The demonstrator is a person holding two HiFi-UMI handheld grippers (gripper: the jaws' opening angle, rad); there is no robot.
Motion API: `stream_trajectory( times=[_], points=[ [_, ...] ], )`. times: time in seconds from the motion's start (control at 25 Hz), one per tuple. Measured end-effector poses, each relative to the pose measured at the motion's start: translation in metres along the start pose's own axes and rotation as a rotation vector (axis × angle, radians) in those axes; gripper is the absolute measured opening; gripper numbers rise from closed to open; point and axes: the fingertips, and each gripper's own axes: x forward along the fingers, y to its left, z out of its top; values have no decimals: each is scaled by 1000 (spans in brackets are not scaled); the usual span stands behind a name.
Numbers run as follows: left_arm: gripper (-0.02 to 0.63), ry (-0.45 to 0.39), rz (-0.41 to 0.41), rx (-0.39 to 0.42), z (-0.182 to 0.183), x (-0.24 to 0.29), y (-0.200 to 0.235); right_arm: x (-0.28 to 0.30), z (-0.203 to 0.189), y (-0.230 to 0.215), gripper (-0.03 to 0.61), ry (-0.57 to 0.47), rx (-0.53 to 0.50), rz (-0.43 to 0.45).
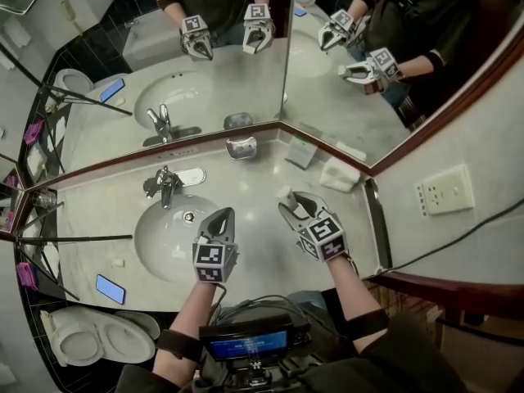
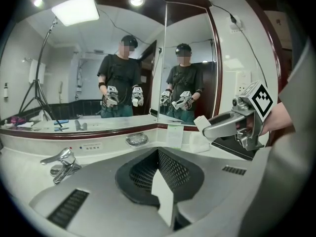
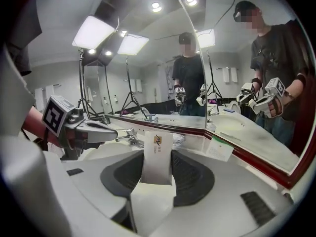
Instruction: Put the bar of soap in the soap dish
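The bar of soap [image 3: 157, 158] is a white wrapped block with a small yellow logo, standing upright between the pads of my right gripper [image 3: 157, 174], which is shut on it. In the head view the soap [image 1: 286, 194] pokes out of the right gripper [image 1: 289, 204] above the counter, right of the basin. The soap dish [image 1: 241, 146] is a small clear dish at the mirror corner, beyond both grippers; it also shows as soap dish [image 2: 137, 139]. My left gripper [image 1: 222, 218] hovers over the basin's right edge, shut and holding nothing. The left gripper view shows the right gripper [image 2: 210, 128] with the soap [image 2: 200, 122].
A chrome faucet [image 1: 166, 184] stands behind the round basin [image 1: 168, 236]. White packets [image 1: 339, 174] and a card [image 1: 300, 151] lie right of the dish. A phone [image 1: 110, 288] lies at the counter's front left. A toilet [image 1: 92, 342] is below. Mirrors line the back; a socket [image 1: 444, 190] is on the right wall.
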Motion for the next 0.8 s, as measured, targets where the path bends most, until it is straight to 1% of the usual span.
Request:
stream_trajectory(
  times=[0.16,0.28,0.36,0.56,0.8],
  points=[
    [0,11,6,3,-1,5,0,7,6,2,184,44,-86,-10],
    [0,16,16,7,0,13,6,25,17,2,184,91,-194,-7],
    [0,15,24,10,2,23,12,43,25,-3,184,118,-266,-2],
    [0,17,44,12,14,51,31,93,50,-19,184,167,-400,8],
    [0,33,63,20,24,85,57,158,56,-29,184,262,-578,34]
  ],
)
